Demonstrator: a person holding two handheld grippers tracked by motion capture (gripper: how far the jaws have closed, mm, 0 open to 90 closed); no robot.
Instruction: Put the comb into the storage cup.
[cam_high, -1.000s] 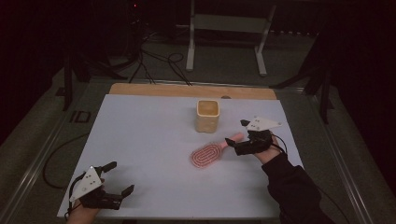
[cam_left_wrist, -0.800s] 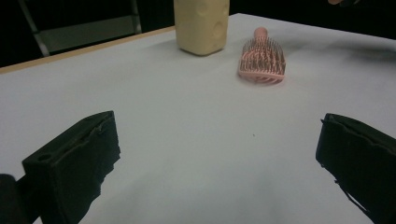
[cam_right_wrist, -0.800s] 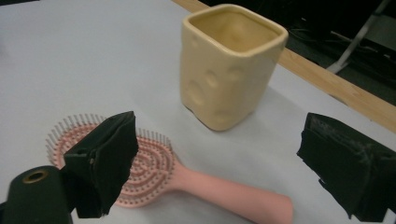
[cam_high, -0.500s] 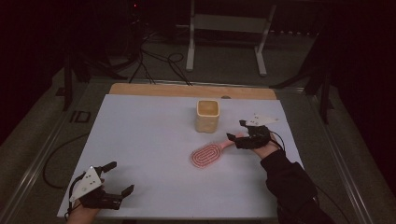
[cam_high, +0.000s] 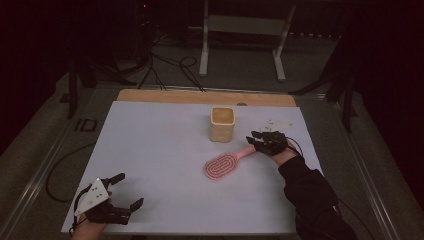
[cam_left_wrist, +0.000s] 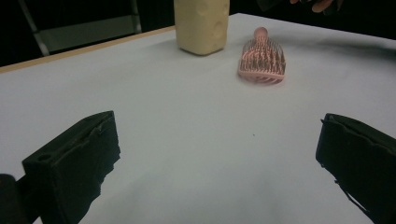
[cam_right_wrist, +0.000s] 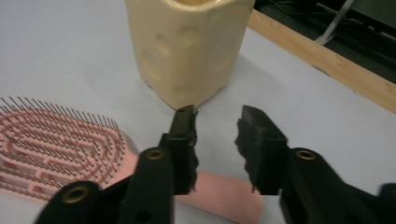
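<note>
Closing right tool (cam_right_wrist: 217, 126) now straddles the hairbrush (cam_high: 221, 166) handle

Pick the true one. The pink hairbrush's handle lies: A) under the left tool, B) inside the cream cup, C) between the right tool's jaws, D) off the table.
C: in the right gripper view, the pink plastic hairbrush's handle runs flat on the white table between the right tool's two black jaws, with a gap showing between them.
</note>
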